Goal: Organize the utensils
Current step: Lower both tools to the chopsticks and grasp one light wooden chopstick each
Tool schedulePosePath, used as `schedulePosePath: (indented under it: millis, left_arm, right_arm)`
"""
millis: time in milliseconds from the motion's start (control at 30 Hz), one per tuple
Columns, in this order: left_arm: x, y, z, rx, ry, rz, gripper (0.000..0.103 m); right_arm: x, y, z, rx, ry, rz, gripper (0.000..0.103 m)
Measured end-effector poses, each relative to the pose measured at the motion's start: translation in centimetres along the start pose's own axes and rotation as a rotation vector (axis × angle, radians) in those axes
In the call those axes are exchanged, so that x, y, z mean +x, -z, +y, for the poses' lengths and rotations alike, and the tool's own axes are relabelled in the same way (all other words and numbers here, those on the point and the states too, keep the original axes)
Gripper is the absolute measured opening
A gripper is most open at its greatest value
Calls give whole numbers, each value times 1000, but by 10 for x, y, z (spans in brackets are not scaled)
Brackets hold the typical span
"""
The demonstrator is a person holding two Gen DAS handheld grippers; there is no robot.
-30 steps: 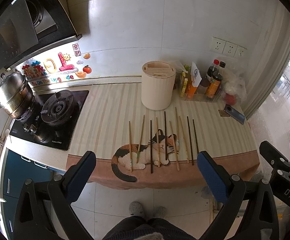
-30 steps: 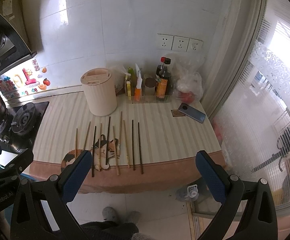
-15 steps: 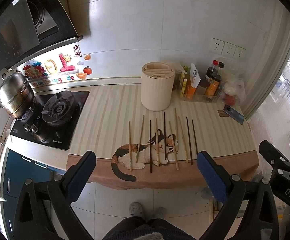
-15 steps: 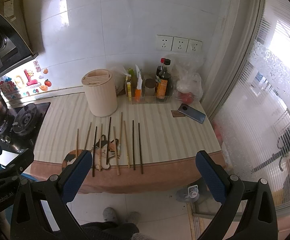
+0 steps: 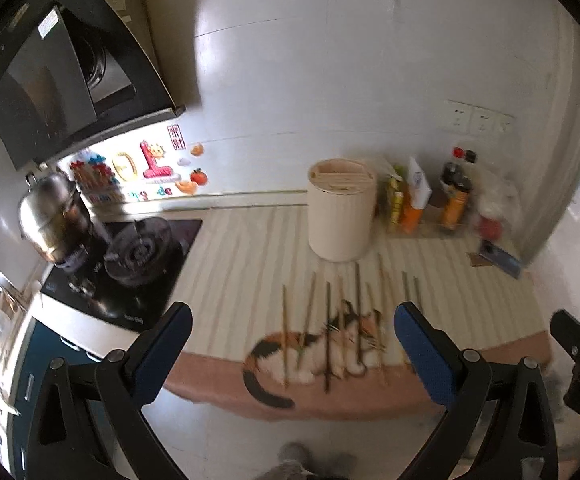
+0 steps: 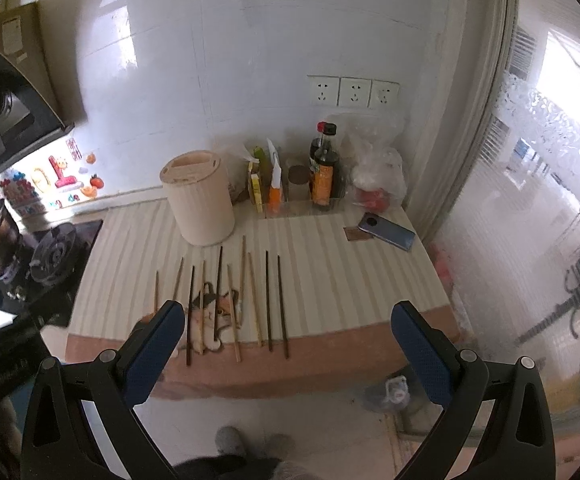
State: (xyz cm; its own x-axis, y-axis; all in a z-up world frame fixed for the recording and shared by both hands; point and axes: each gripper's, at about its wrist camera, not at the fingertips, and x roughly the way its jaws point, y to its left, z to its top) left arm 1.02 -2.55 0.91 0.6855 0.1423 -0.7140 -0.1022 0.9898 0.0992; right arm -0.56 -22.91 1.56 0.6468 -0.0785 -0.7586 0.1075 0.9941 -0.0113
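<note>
Both grippers closer to counter now: left gripper (image 5: 292,350) and right gripper (image 6: 283,344) spread wide, empty. Chopsticks (image 6: 267,300) in a row at 12 o'clock, holder (image 6: 199,204) behind. Risk: thin sticks roll or scatter if pinched off-center.
</note>
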Motion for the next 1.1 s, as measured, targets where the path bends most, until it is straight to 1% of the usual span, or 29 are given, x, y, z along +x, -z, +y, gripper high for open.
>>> schedulePosePath:
  millis: [67, 100, 233, 367, 400, 433, 500, 567, 633, 700, 733, 767, 800, 833, 867, 1000, 1067, 1100]
  left_arm:
    - [22, 3, 5, -17, -21, 11, 103]
    - [32, 6, 9, -26, -21, 15, 103]
    - [83, 12, 23, -53, -72, 74, 103]
    - [139, 19, 38, -62, -121, 170, 103]
    - [158, 22, 42, -59, -128, 208, 103]
    - [178, 24, 46, -54, -120, 251, 103]
    - [215, 31, 50, -51, -94, 340, 102]
    - [249, 38, 54, -56, -78, 419, 100]
    - [280, 46, 56, -61, -53, 486, 95]
    - [307, 54, 54, -56, -23, 548, 74]
    - [319, 58, 53, -53, -5, 579, 69]
    - [333, 63, 51, -54, 21, 618, 57]
    - [344, 67, 50, -57, 41, 647, 46]
    - [352, 71, 49, -60, 58, 671, 43]
    - [359, 74, 49, -62, 67, 687, 43]
    - [377, 85, 51, -77, 86, 735, 43]
    - [382, 90, 52, -79, 86, 749, 43]
    - [383, 93, 53, -83, 88, 756, 46]
  right_arm:
    - [22, 3, 1, -19, 1, 12, 103]
    - [36, 5, 0, -11, -3, 24, 103]
    - [90, 11, 8, 36, -35, 86, 101]
    - [148, 22, 27, 33, -83, 177, 77]
    - [162, 25, 31, 29, -90, 198, 70]
    - [175, 27, 37, 27, -100, 218, 67]
    - [206, 30, 47, 24, -117, 268, 57]
    - [235, 32, 56, 27, -136, 312, 51]
    - [266, 33, 68, 30, -163, 366, 45]
    - [296, 35, 79, 24, -182, 426, 37]
    - [312, 34, 84, 18, -187, 451, 35]
    - [331, 35, 92, 7, -196, 481, 30]
    - [341, 35, 97, 2, -198, 499, 29]
    - [356, 35, 104, -6, -198, 522, 29]
    - [366, 35, 109, -13, -203, 537, 29]
    - [408, 37, 127, -38, -228, 605, 29]
    - [423, 38, 132, -45, -224, 618, 29]
    - [431, 39, 135, -52, -216, 626, 29]
